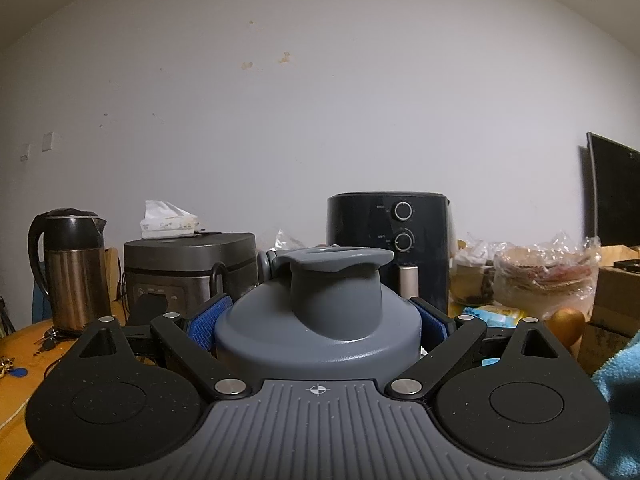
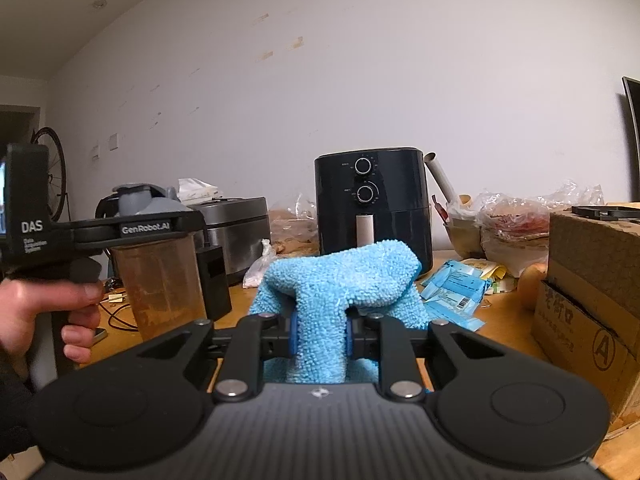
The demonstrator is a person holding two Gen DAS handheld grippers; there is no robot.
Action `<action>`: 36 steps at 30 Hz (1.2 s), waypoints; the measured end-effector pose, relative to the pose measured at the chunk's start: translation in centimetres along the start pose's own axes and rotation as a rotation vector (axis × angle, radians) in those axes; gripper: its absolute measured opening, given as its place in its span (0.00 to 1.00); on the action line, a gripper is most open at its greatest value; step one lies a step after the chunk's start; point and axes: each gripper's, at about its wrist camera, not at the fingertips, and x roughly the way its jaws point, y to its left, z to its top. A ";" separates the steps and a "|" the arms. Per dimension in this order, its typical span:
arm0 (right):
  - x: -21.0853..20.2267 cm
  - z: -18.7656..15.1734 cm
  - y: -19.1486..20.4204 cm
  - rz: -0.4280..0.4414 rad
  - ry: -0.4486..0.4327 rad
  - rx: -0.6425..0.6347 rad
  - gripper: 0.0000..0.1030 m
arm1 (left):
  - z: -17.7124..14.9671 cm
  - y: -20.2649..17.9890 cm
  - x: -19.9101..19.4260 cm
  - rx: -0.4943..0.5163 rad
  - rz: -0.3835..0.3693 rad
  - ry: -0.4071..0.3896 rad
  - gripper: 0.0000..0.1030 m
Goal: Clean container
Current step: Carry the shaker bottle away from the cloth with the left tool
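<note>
Two hand-held grippers are at work. One, the left hand-held gripper [image 1: 318, 320], clamps its blue pads on the grey lid [image 1: 320, 312] of a container [image 2: 160, 280], a clear brownish tumbler held upright above the tabletop [image 2: 500, 312]. Ahead of it stand a rice cooker [image 1: 188, 268] and air fryer [image 1: 388, 240]. The right hand-held gripper [image 2: 320, 336] pinches a soft blue cloth [image 2: 344, 280], the container off to its left. The tumbler looks rigid, light and likely slick; the lid's shoulder seems the surest hold.
</note>
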 end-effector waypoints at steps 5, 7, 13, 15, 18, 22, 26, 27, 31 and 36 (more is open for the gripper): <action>0.0 0.0 0.1 0.001 0.003 -0.001 0.19 | 0.0 -0.1 1.0 -0.001 -0.018 -0.006 0.92; 0.1 0.0 0.1 0.002 0.005 -0.002 0.20 | 0.0 -0.2 1.5 -0.002 -0.027 -0.009 0.92; 0.2 0.0 0.3 0.009 0.013 -0.009 0.20 | 0.0 -0.4 2.9 -0.006 -0.049 -0.018 0.92; 0.3 -0.1 0.4 0.012 0.014 -0.010 0.20 | -0.1 -0.4 3.4 -0.008 -0.056 -0.016 0.92; 0.3 -0.1 0.4 0.013 0.016 -0.012 0.20 | -0.2 -0.4 4.3 -0.014 -0.067 -0.011 0.92; 0.4 -0.2 0.5 0.018 0.018 -0.012 0.20 | -0.4 -0.3 5.3 -0.019 -0.077 -0.008 0.92; 0.4 -0.3 0.6 0.023 0.021 -0.015 0.20 | -0.4 -0.4 6.2 -0.018 -0.082 -0.009 0.92; 0.4 -0.3 0.6 0.024 0.020 -0.013 0.20 | -0.4 -0.4 6.4 -0.018 -0.083 -0.009 0.92; 0.5 -0.4 0.6 0.030 0.017 -0.013 0.20 | -0.3 -0.4 7.1 -0.015 -0.086 -0.009 0.92; 0.4 -0.4 0.5 0.033 0.009 -0.014 0.20 | -0.2 -0.6 8.0 -0.013 -0.091 -0.013 0.92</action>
